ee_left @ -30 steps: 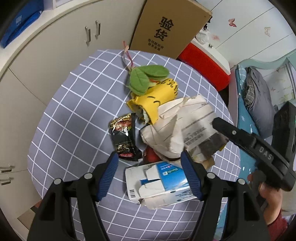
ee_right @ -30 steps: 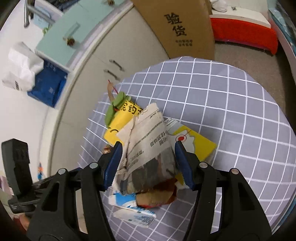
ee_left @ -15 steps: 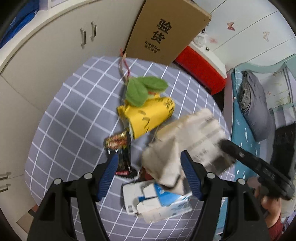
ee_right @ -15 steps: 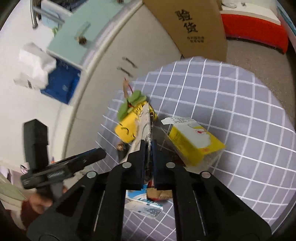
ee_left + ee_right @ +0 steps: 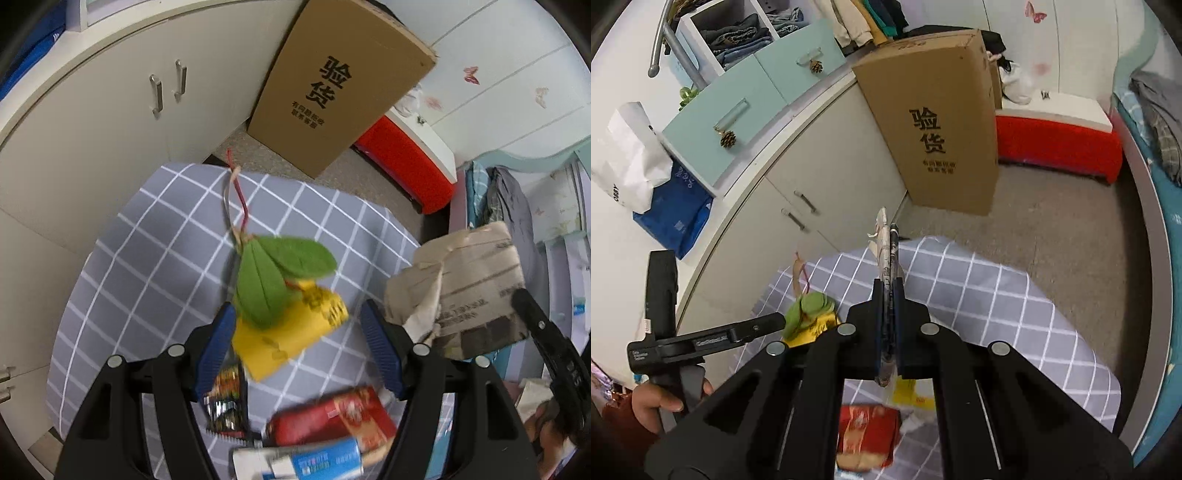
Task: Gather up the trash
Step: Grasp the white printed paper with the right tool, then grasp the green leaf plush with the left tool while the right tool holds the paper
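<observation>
Right gripper pinched crumpled newspaper flat; left gripper stood spread around the yellow wrapper, not touching.

2 green leaves, 1 newspaper, 1 cardboard box.

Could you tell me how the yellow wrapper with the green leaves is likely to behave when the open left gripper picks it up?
The yellow wrapper looks thin and creased, so it is probably light and will crumple between the left gripper's pads. The green leaves and their long string would likely dangle loosely, perhaps dragging across the checked tablecloth.
</observation>
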The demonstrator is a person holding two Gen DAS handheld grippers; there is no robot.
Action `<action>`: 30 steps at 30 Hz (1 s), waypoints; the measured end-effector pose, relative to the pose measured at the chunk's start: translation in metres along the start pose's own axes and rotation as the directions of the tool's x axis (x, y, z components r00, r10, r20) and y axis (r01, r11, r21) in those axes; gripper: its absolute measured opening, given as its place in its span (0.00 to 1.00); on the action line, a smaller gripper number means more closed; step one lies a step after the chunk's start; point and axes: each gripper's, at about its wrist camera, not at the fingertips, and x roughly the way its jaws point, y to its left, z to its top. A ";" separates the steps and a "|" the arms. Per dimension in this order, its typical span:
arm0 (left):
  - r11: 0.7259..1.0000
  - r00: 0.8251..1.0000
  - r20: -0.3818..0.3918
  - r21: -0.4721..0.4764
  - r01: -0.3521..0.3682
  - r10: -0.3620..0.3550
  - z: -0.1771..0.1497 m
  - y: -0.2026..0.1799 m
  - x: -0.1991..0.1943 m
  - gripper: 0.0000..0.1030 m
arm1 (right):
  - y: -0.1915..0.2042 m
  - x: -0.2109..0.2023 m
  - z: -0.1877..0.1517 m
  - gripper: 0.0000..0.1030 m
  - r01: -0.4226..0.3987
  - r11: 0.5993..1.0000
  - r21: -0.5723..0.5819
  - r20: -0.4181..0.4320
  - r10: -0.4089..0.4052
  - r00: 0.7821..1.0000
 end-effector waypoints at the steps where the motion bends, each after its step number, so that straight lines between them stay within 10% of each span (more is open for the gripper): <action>1: 1.000 1.000 -0.006 0.000 -0.004 0.004 0.005 0.002 0.006 0.66 | 0.002 0.007 0.002 0.05 -0.003 1.000 -0.001 -0.007 0.003 1.000; 4: 1.000 0.999 -0.031 -0.009 -0.025 0.025 0.017 0.008 0.028 0.61 | 0.007 0.020 0.001 0.05 -0.009 1.000 -0.014 -0.016 0.008 1.000; 10: 0.999 0.995 -0.085 -0.013 -0.052 0.050 0.022 0.016 0.047 0.09 | 0.015 0.024 0.000 0.05 -0.018 0.999 -0.029 -0.017 0.017 1.000; 30: 0.981 0.974 0.198 0.175 0.078 -0.113 -0.027 -0.127 -0.091 0.07 | -0.020 -0.094 0.015 0.05 -0.149 0.988 0.038 0.121 0.143 0.982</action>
